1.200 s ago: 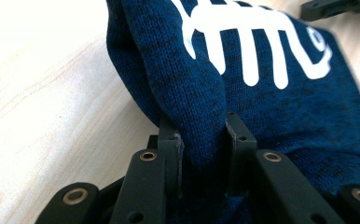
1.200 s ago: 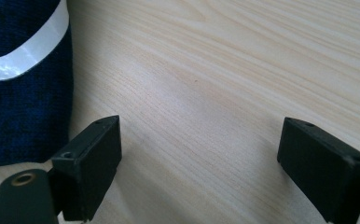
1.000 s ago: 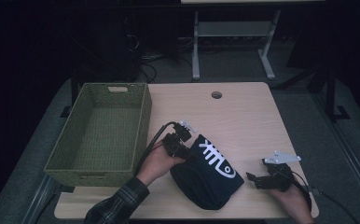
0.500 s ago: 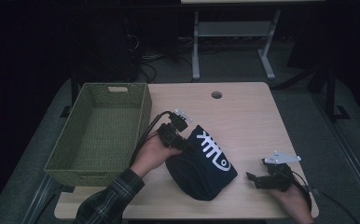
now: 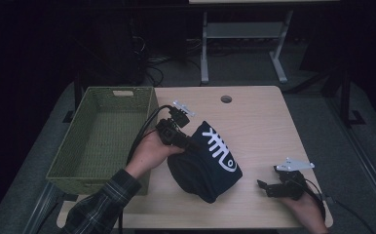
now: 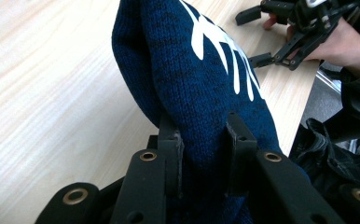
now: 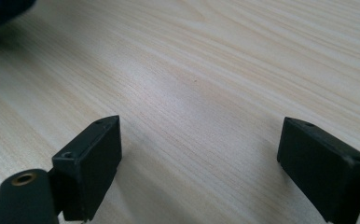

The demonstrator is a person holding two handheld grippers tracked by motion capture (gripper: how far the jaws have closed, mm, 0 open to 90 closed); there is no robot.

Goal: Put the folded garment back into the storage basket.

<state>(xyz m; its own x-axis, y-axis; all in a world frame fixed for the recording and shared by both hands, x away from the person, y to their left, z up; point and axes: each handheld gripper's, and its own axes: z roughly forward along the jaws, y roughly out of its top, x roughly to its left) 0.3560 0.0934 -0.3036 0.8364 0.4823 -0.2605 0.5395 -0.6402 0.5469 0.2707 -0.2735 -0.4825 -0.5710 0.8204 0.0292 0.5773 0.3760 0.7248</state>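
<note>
A dark navy knitted garment [image 5: 206, 163] with a white pattern lies bunched on the wooden table [image 5: 254, 122], its left end lifted. My left gripper [image 5: 188, 142] is shut on that end; in the left gripper view the jaws pinch a fold of the garment [image 6: 201, 93] around the left gripper [image 6: 201, 144]. My right gripper [image 5: 264, 186] rests at the table's front right, open, held by a hand. In the right gripper view the right gripper [image 7: 199, 154] has its fingertips wide apart over bare wood, nothing between them.
A green woven basket [image 5: 103, 136] stands empty along the table's left side, just left of my left hand. A round cable hole [image 5: 226, 99] sits near the far edge. Dark floor and a table frame [image 5: 239, 44] lie beyond.
My left gripper has moved left toward the basket and lifted, dragging the garment's end with it. The right gripper has stayed put.
</note>
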